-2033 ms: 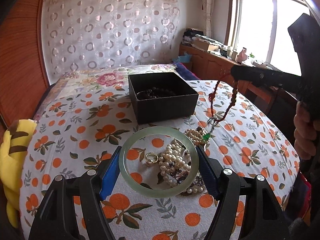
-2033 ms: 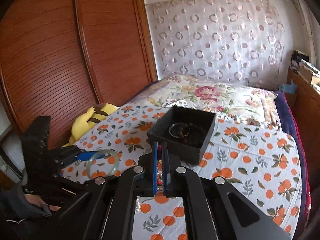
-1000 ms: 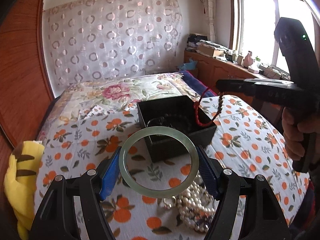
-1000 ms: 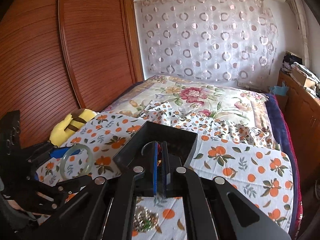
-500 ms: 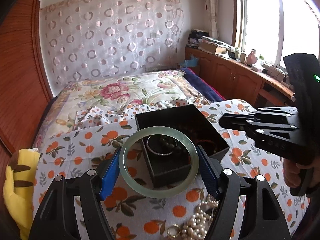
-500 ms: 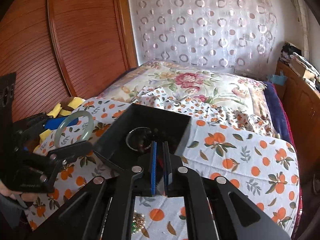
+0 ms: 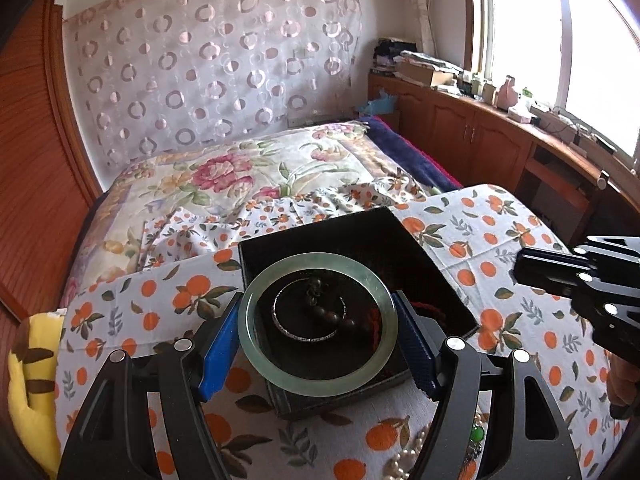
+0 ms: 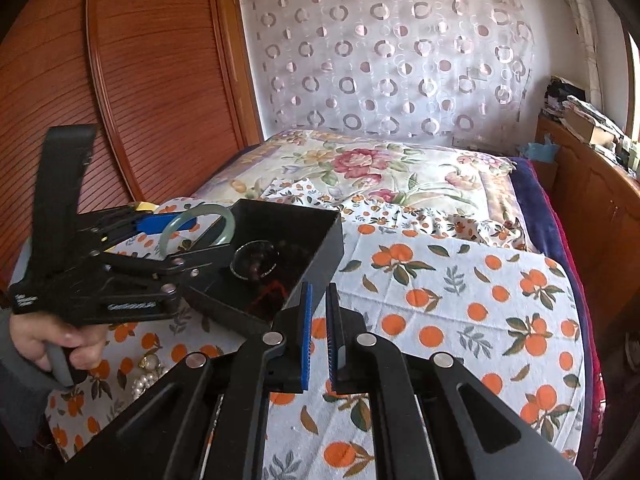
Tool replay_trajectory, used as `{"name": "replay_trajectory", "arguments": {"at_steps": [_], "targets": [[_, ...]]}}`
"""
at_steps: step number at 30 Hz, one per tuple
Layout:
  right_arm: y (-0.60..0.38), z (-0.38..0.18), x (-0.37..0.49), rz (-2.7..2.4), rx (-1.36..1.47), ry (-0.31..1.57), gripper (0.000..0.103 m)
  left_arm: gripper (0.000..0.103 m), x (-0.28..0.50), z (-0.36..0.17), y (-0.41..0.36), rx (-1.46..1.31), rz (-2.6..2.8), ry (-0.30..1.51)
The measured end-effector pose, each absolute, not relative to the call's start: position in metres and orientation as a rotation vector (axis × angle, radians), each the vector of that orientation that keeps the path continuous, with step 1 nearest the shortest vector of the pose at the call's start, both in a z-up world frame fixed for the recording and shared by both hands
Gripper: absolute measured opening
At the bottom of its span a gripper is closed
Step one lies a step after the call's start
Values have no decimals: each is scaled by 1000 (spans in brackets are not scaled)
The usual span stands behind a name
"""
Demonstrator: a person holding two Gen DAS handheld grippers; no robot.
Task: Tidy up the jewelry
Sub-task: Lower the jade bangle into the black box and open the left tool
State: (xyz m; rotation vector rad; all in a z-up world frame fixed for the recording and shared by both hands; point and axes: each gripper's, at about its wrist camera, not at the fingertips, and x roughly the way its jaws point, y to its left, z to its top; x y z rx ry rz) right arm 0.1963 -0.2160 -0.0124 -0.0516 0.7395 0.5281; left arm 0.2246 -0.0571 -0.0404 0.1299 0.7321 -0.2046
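My left gripper [image 7: 318, 326] is shut on a pale green jade bangle [image 7: 376, 280] and holds it flat just above the open black box [image 7: 416, 248]. The box holds a silver bangle [image 7: 288, 330], dark beads and a red bead string [image 7: 374, 318]. In the right wrist view the bangle [image 8: 224, 216] hangs over the near left corner of the box [image 8: 320, 240]. My right gripper [image 8: 317, 312] has its jaws a narrow gap apart with nothing between them, just right of the box.
Pearl strands [image 7: 404, 460] and a green bead [image 7: 475, 435] lie on the orange-print cloth [image 7: 492, 240] in front of the box. A yellow plush toy [image 7: 28, 380] sits at the left edge. Wooden cabinets [image 7: 480, 140] stand at the right.
My left gripper has carried the bangle forward from over the pearls to over the box. My right gripper dropped the red bead string into the box, opened slightly and drew back right.
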Motion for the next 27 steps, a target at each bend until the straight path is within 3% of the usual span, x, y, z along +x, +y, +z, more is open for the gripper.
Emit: {"name": "replay_trajectory", "arguments": {"at_steps": [7,10,23,25,27], "targets": [[-221,-15,192,531,-42,739,8,69,228,-45,-65,162,-200,749],[-222,-16,190,534,-41,740,8,79,226,-42,-65,160,-201,734],[-218,-22,146,518,-42,727,8,79,163,-23,-52,136,-245,687],[-216,-24,136,515,-38,731,23,79,149,-23,-48,131,-251,687],[-214,-25,126,519,-42,726,26,79,137,-24,-42,121,-251,686]]}}
